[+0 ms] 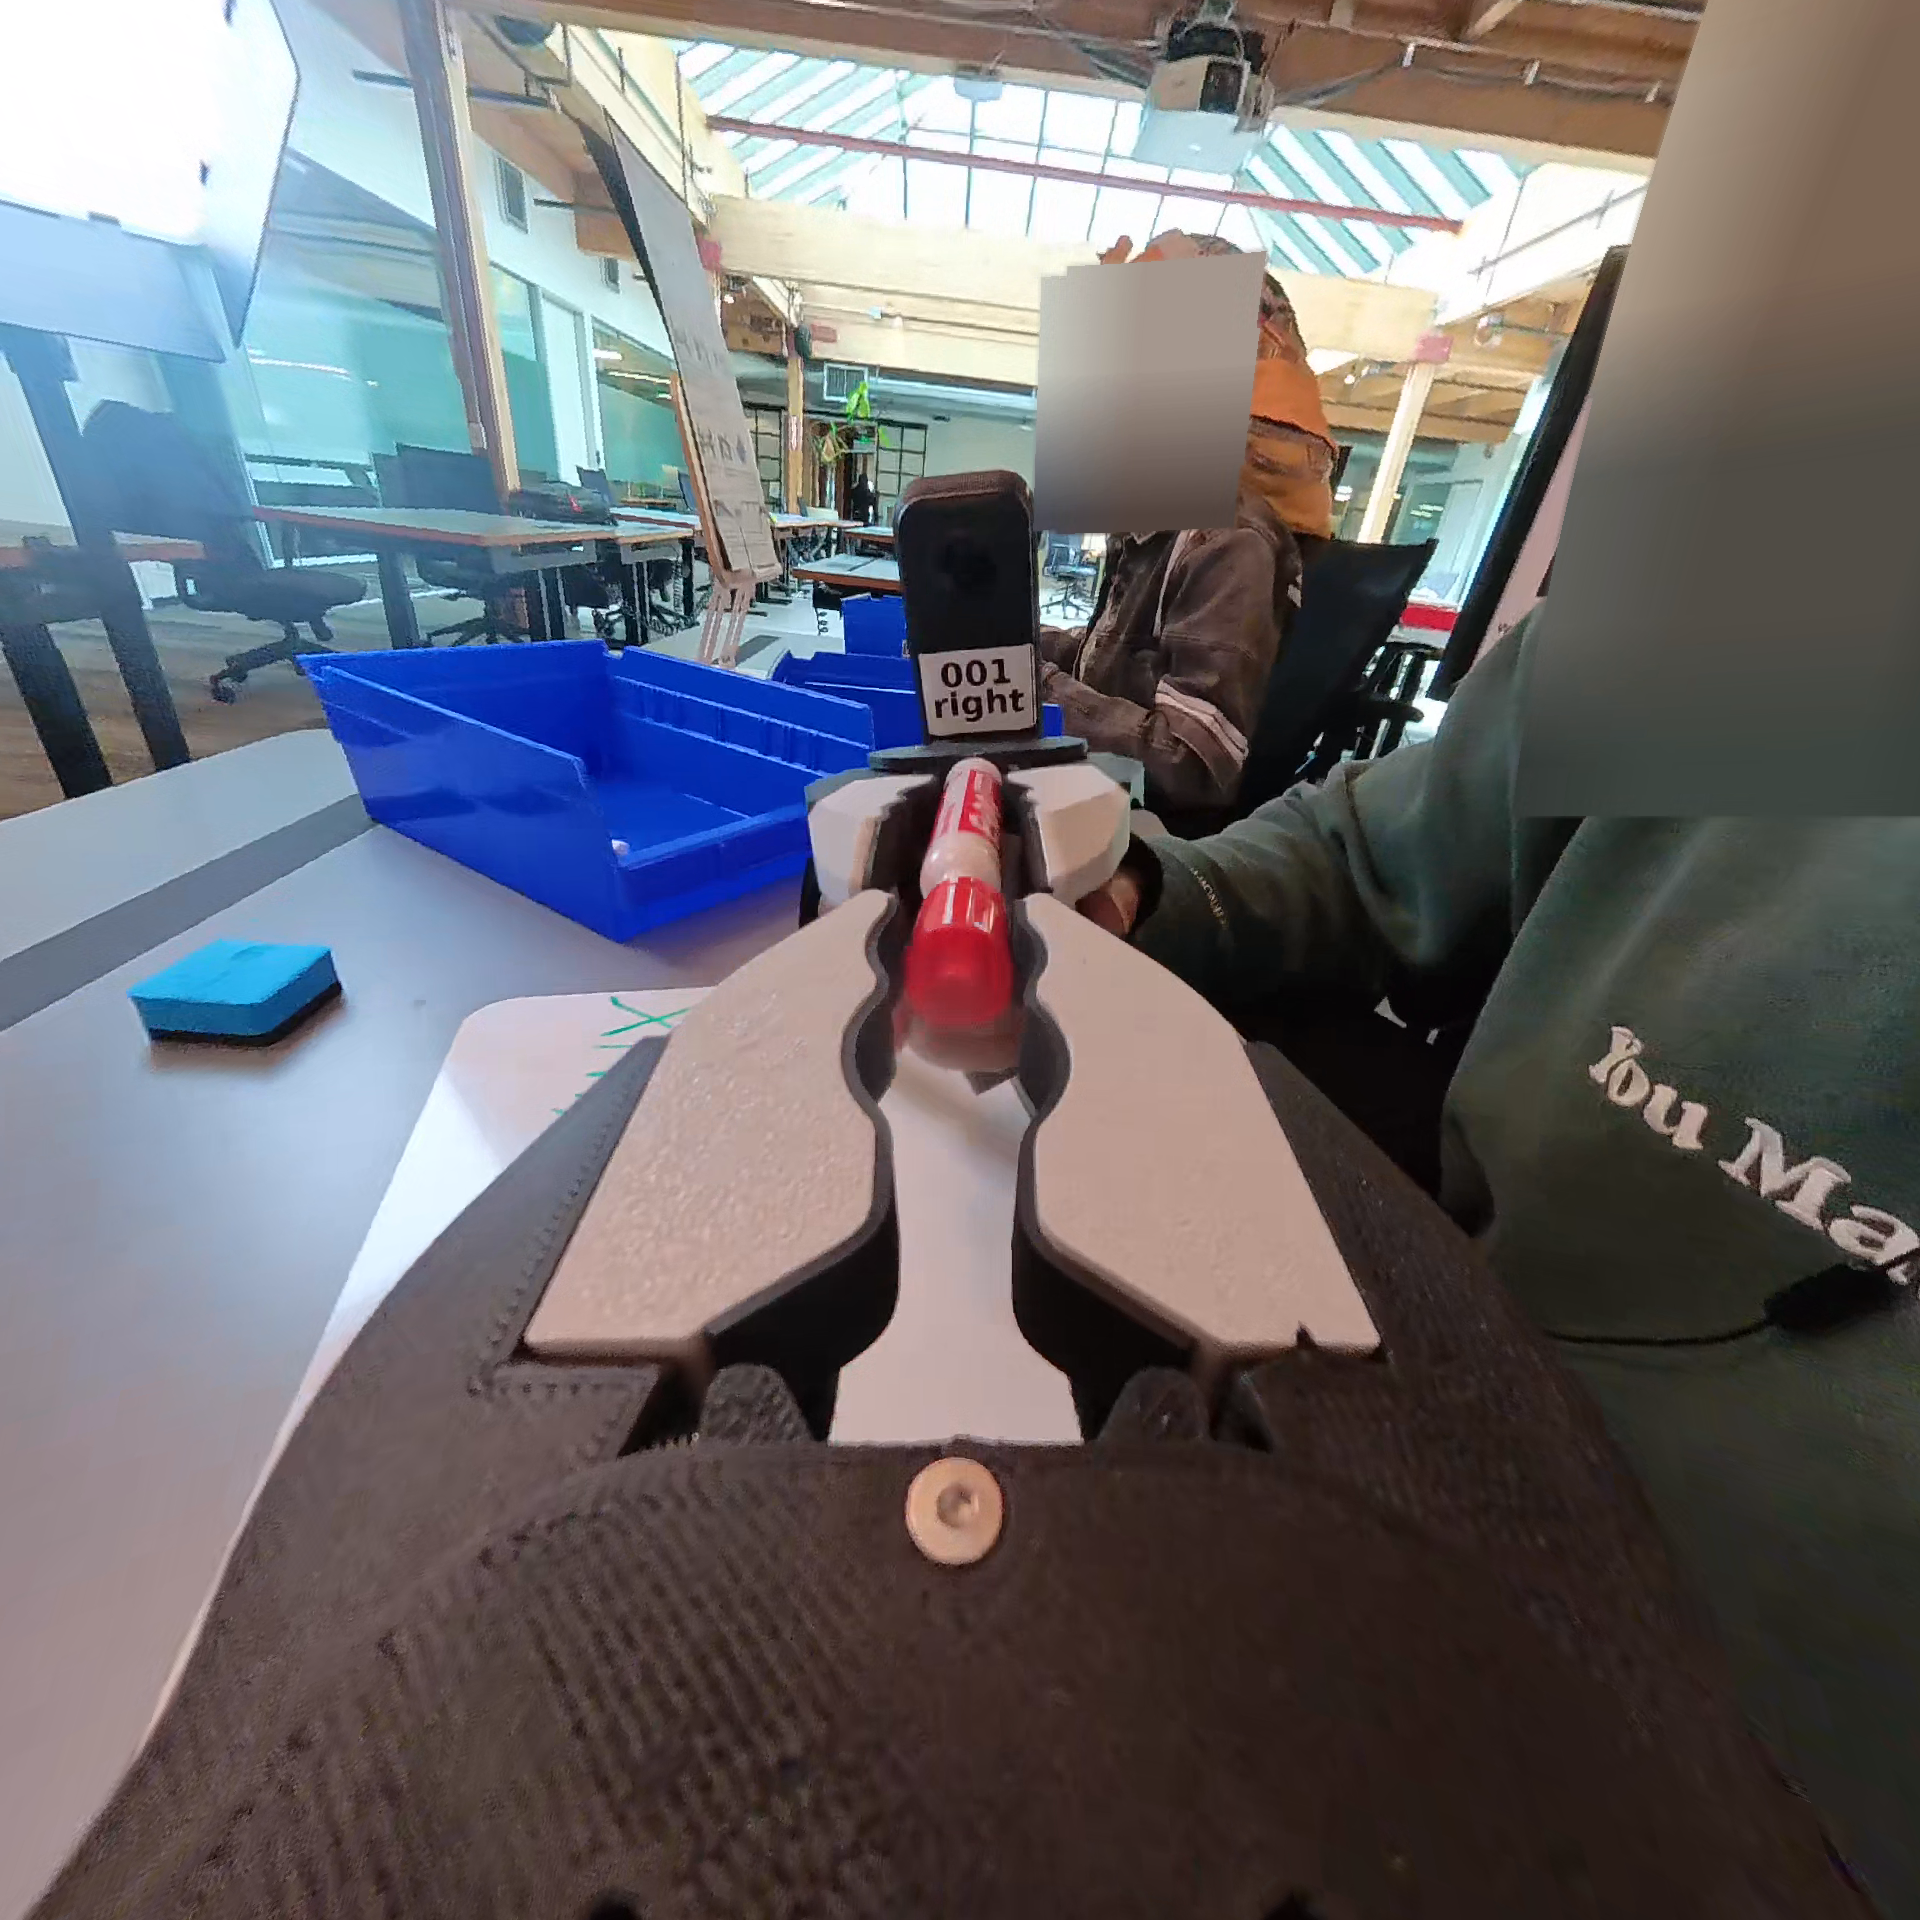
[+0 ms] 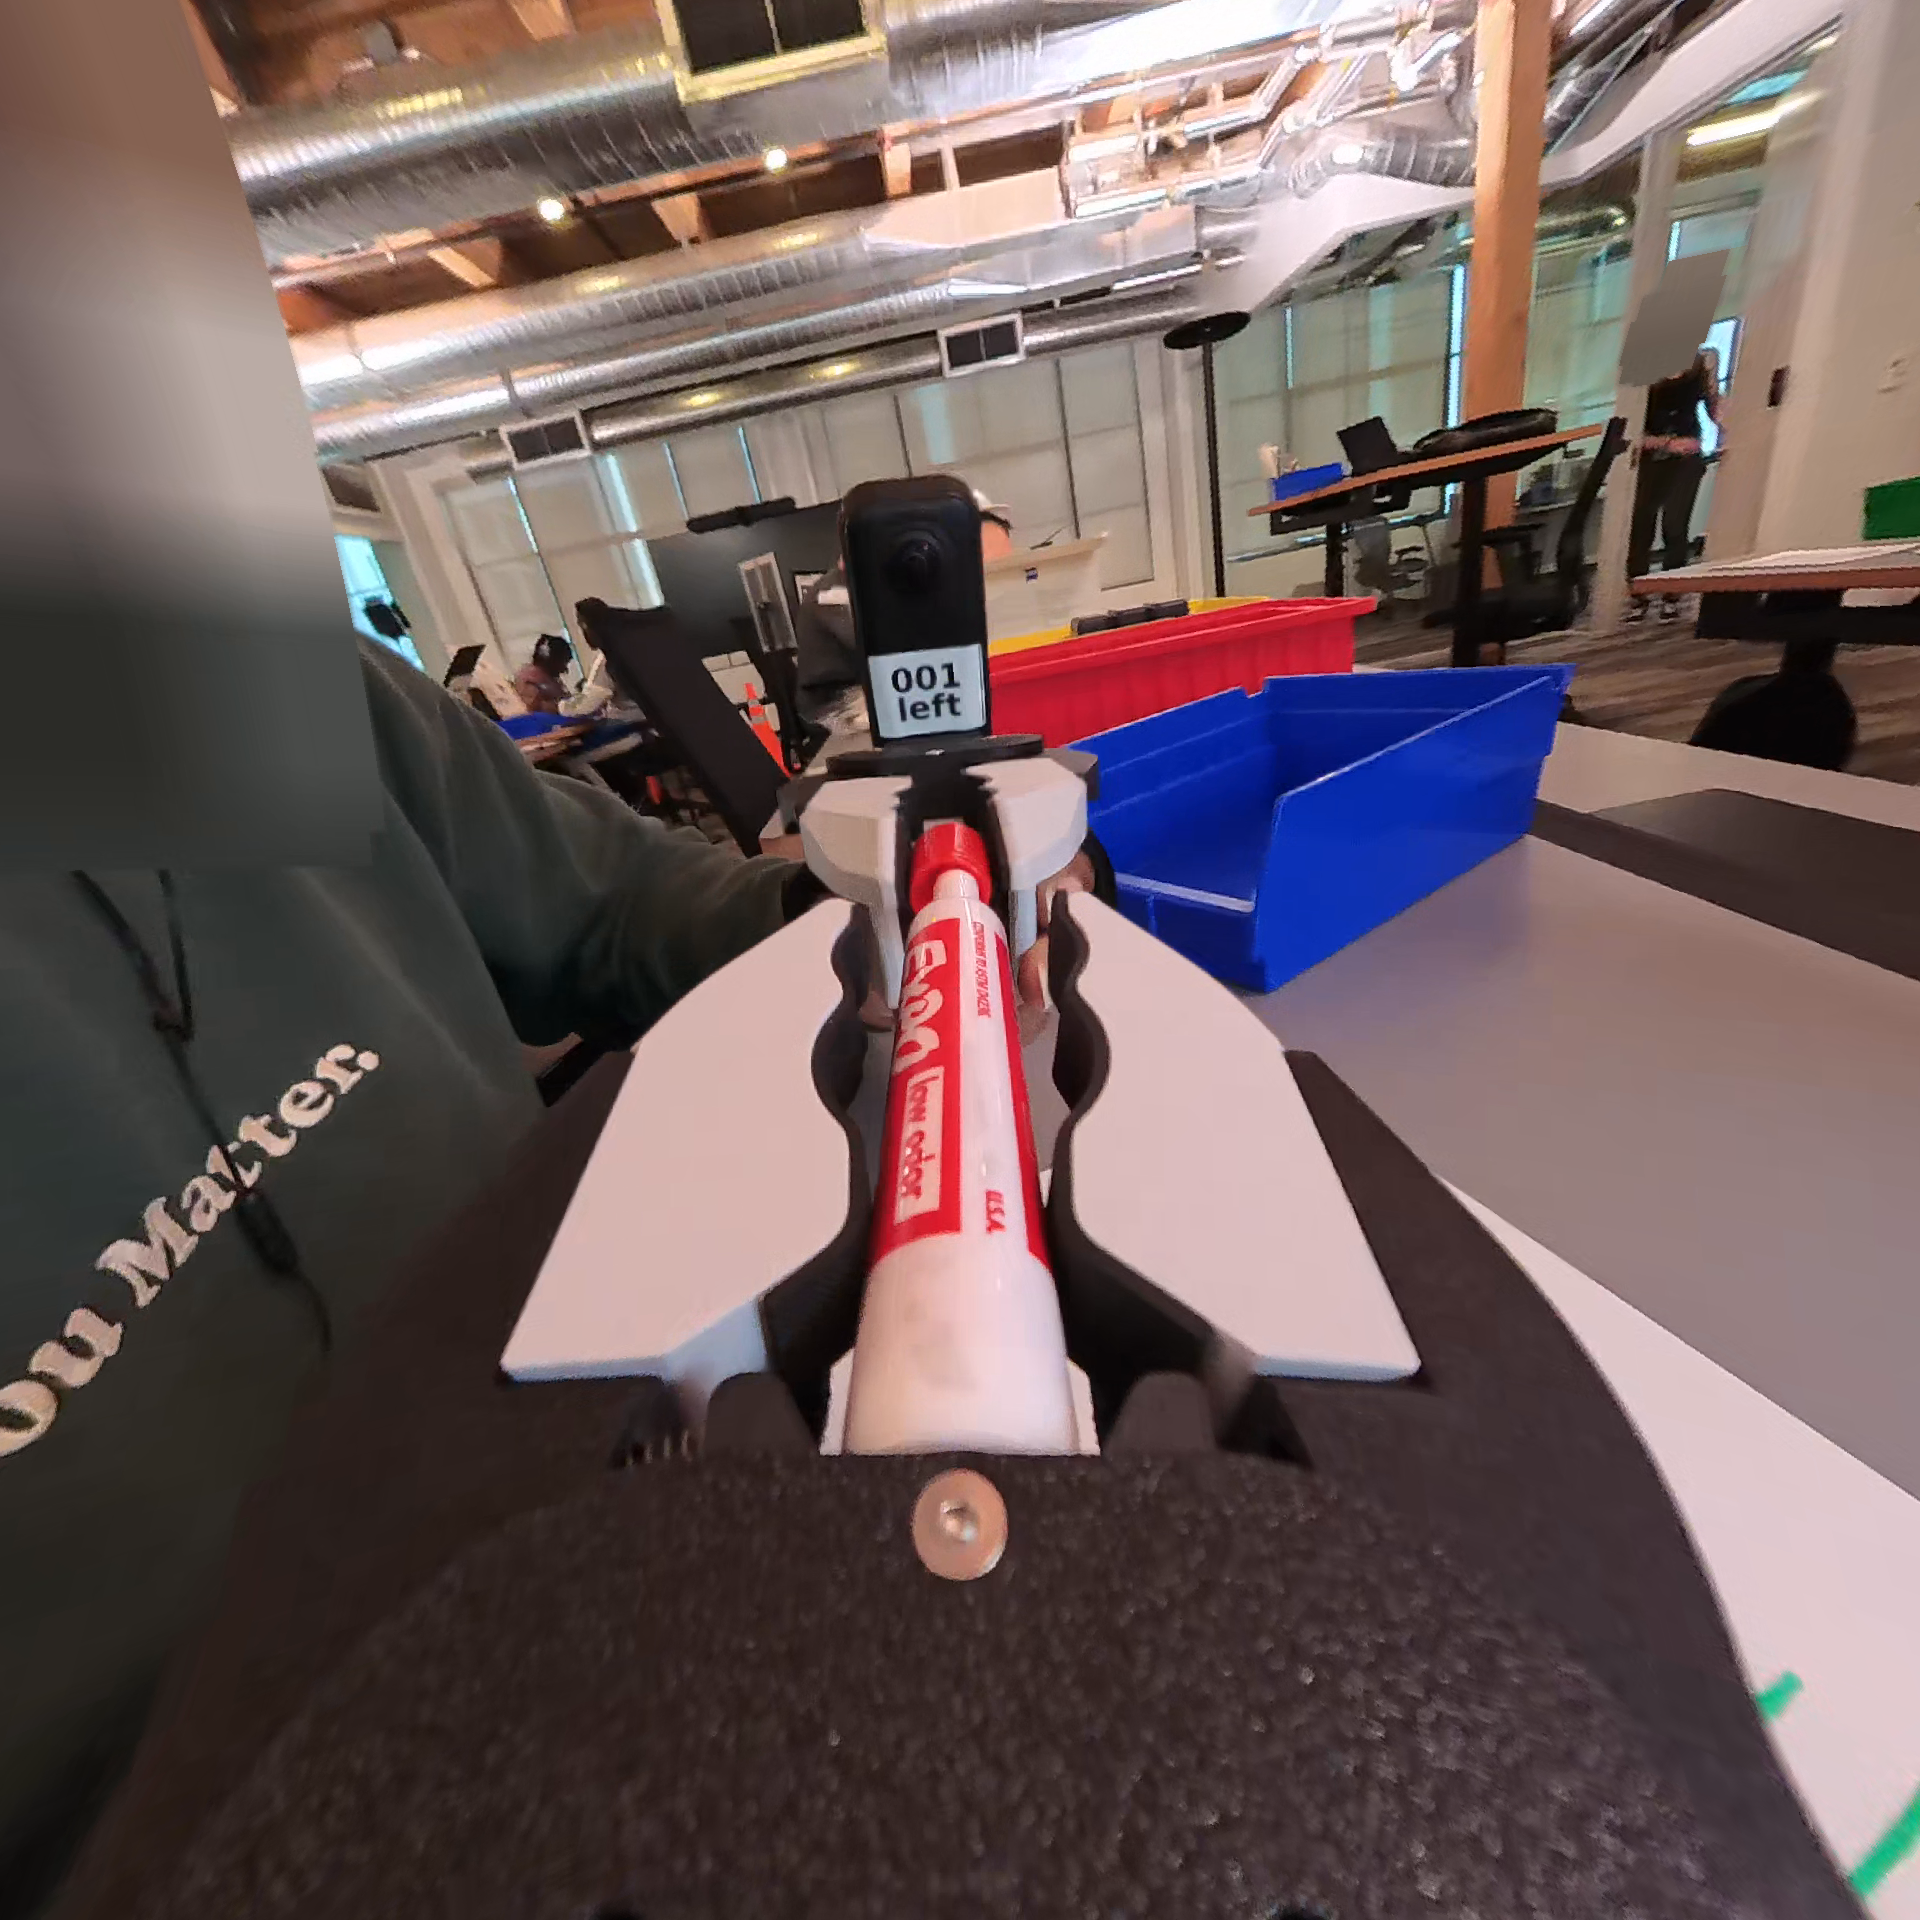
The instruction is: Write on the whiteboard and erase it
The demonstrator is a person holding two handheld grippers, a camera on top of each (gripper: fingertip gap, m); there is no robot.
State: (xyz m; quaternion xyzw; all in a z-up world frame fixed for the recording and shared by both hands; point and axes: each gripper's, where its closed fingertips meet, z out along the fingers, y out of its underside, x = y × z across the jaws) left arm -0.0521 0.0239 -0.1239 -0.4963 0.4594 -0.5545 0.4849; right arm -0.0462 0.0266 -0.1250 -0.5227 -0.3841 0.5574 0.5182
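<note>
Red cap [image 1: 958,961] is sitting in my left gripper [image 1: 956,1039]; my right gripper [image 2: 961,1039] is clamping the marker [image 2: 961,1174] barrel above the whiteboard [image 1: 499,1122].

Bright daylight from overhead skylights, strong fisheye edge warping, perhaps slight blur.

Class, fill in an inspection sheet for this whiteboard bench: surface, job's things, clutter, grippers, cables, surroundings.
Surface: grey table.
Job's things: whiteboard flat, green marks on it; red marker held level above it; blue eraser left of board.
Clutter: blue bin; red bin behind.
Grippers: left gripper shut on the red cap; right gripper shut on the barrel.
Cables: nothing seen.
Surroundings: open office, desks, chairs, people seated.
</note>
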